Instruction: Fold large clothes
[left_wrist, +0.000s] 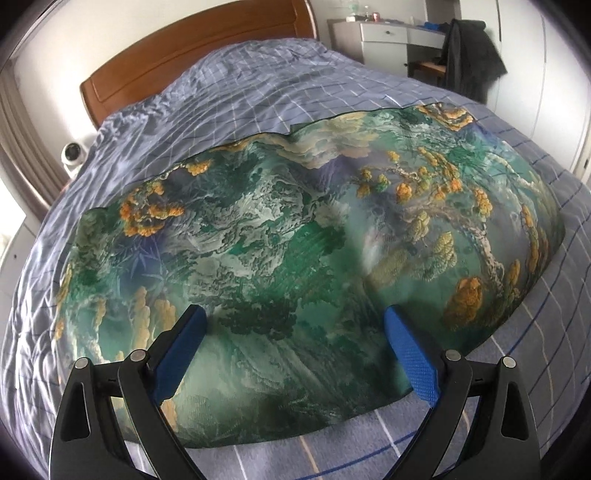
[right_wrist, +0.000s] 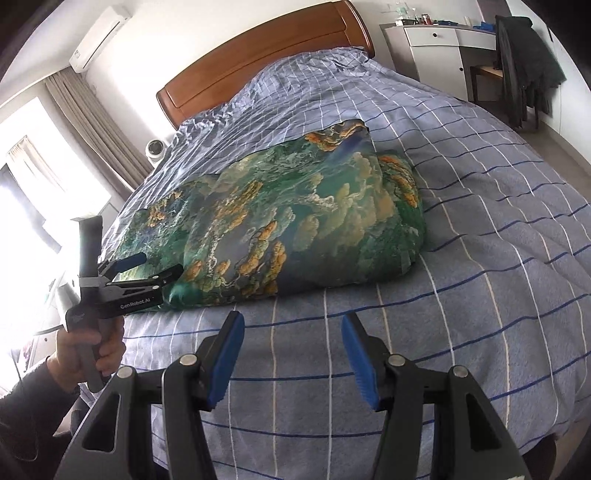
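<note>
While spread over the green printed garment (left_wrist: 280, 240) on the bed (right_wrist: 461, 295) (checked blue cover): left tongs (left_wrist: 295, 321) apart at 6 o'clock, right tongs (right_wrist: 291, 328) apart above bare cover.

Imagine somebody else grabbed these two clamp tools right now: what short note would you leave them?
Left gripper: open, nothing held, over the near left end of the green printed garment.
Right gripper: open, empty, above the bare checked bedcover, short of the garment.
Garment: lies across the bed as a broad, fairly flat panel, apparently folded over already; both long edges look tidy.
Left to do: probably grip the ends and fold it smaller.
</note>
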